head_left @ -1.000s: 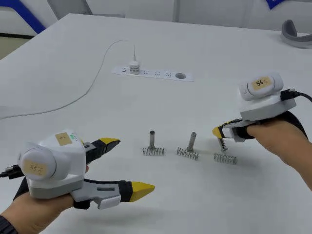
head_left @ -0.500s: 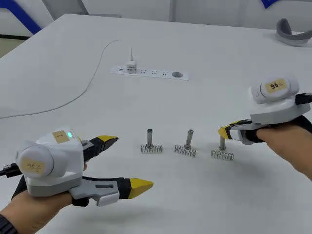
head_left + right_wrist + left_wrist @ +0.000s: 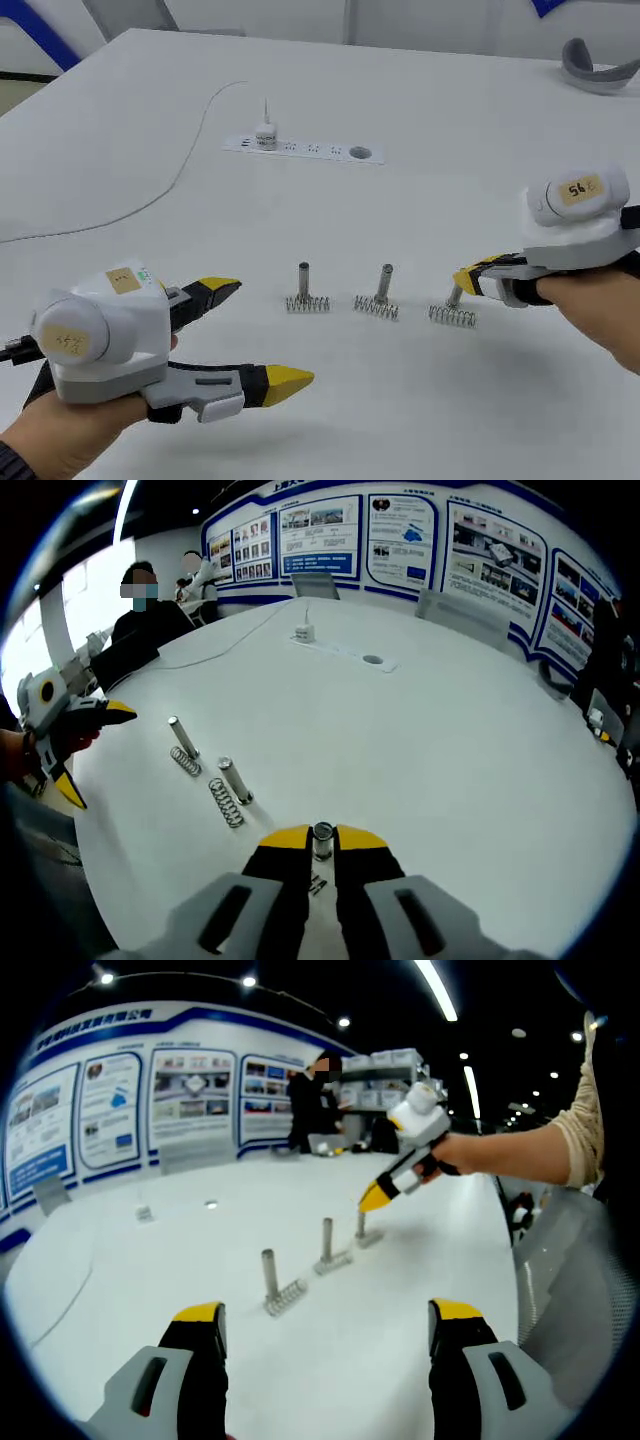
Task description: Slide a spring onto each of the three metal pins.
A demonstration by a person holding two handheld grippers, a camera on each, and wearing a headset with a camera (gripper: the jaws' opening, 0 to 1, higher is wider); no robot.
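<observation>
A broad white desk [image 3: 420, 420] runs back to a power strip [image 3: 300, 149], and the action is at the right claw [image 3: 322, 840], which is clenched on the head of the right pin [image 3: 455, 296]. In the right gripper view the yellow tips are seen pinched shut around it. Here is the change: half a second ago that pin was standing straight, and now it is seen leaning toward the claw, so it is judged to have been seized and tipped, perhaps to be lifted for threading. The right spring [image 3: 452, 317] is left flat on the desk just in front of the pin's foot. Further along, the middle pin [image 3: 385, 282] and left pin [image 3: 303, 277] are kept upright, with the middle spring [image 3: 376, 307] and left spring [image 3: 307, 304] lying at their bases. No spring has been slid on yet. The right hand [image 3: 590, 300] is held low, its claw pointed leftward, almost level. The left claw [image 3: 268, 335] is held released, jaws spread wide, well apart from the left pin, low over the desk and aimed along the row, much as a second ago.
</observation>
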